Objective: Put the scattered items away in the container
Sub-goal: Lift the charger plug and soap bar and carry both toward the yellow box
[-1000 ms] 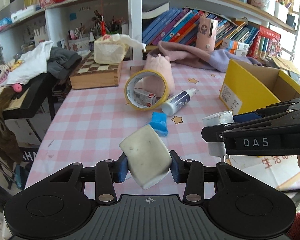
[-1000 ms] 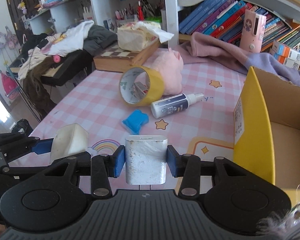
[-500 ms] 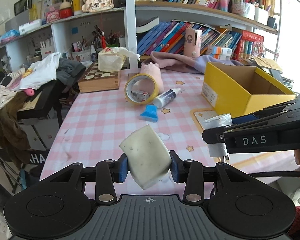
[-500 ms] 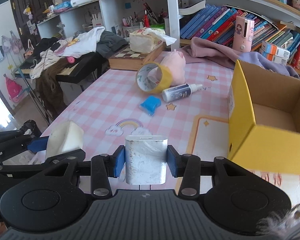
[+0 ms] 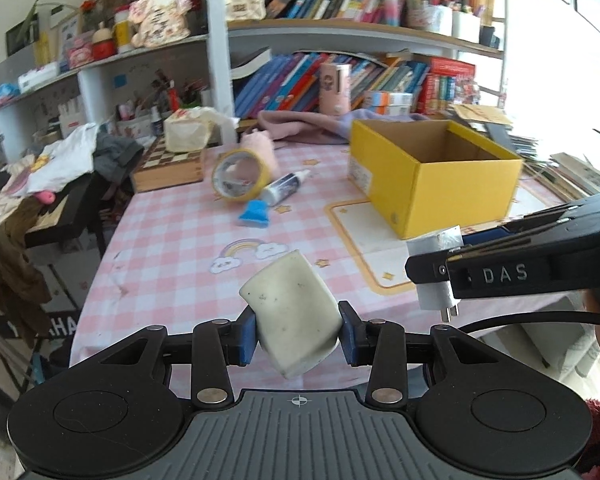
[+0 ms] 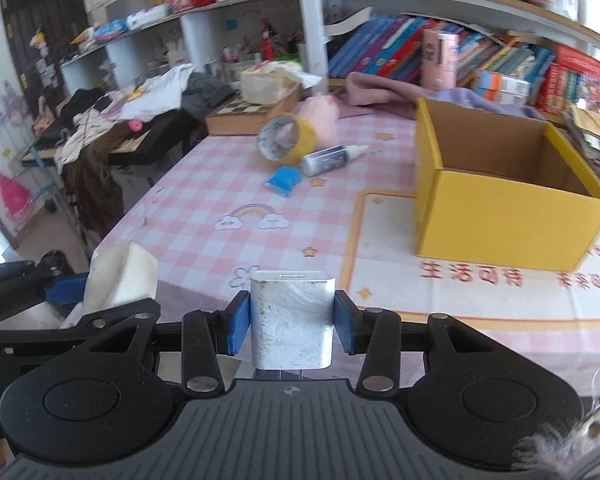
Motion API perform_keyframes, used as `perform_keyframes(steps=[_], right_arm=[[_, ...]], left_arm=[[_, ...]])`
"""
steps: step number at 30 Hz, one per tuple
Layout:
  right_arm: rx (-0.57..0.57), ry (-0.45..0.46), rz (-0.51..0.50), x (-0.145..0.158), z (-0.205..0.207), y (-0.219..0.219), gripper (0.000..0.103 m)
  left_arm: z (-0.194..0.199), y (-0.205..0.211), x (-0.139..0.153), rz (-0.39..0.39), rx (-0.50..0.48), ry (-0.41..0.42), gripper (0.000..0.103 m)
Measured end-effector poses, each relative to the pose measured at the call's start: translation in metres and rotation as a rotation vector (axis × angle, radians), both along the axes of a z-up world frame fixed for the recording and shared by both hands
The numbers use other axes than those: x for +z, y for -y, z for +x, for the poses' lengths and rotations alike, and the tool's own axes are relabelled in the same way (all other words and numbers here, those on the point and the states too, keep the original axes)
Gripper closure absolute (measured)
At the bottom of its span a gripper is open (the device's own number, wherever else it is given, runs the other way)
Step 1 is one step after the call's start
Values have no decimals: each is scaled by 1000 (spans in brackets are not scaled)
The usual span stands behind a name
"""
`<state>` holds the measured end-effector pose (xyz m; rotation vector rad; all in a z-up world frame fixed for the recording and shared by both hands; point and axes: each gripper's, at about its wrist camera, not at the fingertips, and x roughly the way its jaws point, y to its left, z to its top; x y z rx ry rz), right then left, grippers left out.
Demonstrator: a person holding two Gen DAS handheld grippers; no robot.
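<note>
Currently both grippers hang tilted downward over the near edge of the checked table (image 6: 204, 200), side by side. Left gripper (image 5: 298, 330) pinches a cream eraser-like block (image 5: 294, 312), tilted; right gripper (image 6: 291, 326) pinches a white plug adapter (image 6: 291, 320), upright. Yellow box (image 6: 500, 216) stands open ahead to the right, apart from both; tape roll (image 6: 286, 140), spray bottle (image 6: 328, 159) and blue item (image 6: 284, 179) lie farther back.

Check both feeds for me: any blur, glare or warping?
Left wrist: shelves bow from fisheye, window blown out at right, held block sharp. Right wrist: box and tape softly smeared, charger crisp.
</note>
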<state>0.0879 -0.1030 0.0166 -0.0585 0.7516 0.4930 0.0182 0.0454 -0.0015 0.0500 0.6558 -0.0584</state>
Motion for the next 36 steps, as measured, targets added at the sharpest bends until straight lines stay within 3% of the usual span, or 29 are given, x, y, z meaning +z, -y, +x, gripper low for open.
perform_keyframes(steps=[18, 36], right_arm=[[-221, 4, -10, 1, -38, 69, 61], [-374, -9, -19, 0, -59, 118, 62]], left_arm=[[-7, 54, -1, -11, -216, 11, 65], [-1, 98, -3, -19, -365, 3, 65]])
